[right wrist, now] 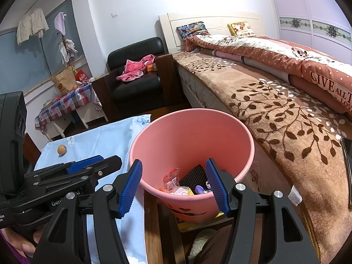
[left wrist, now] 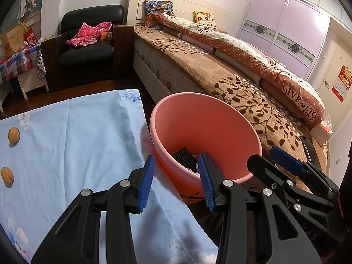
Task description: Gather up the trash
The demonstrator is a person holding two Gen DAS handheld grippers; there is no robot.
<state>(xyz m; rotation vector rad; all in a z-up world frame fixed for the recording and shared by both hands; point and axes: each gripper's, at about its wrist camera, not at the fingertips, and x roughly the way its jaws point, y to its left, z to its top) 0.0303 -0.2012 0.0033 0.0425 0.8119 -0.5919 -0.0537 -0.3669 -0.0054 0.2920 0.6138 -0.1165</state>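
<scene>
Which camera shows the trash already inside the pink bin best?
The right wrist view: it looks down into the pink bin at wrappers and black foam. The left wrist view shows only a foam corner behind the near rim.

A bedroom under bright indoor light: a cream-headboard bed [left wrist: 220,70] draped in a brown leaf-patterned blanket [right wrist: 286,118] and a folded polka-dot quilt [left wrist: 253,52] runs along the right, backed by lilac sliding wardrobe doors [left wrist: 286,22] with a floral band. A black leather armchair [left wrist: 88,50] holding pink clothing [right wrist: 136,68] sits against the white wall beside the headboard, over a dark wooden floor [left wrist: 72,92]. At left, a small white stand under a checked cloth [right wrist: 66,105] stands below a blue-grey wall [right wrist: 26,59] hung with garments, and a red calendar [left wrist: 342,81] hangs on the cream door at far right.
</scene>
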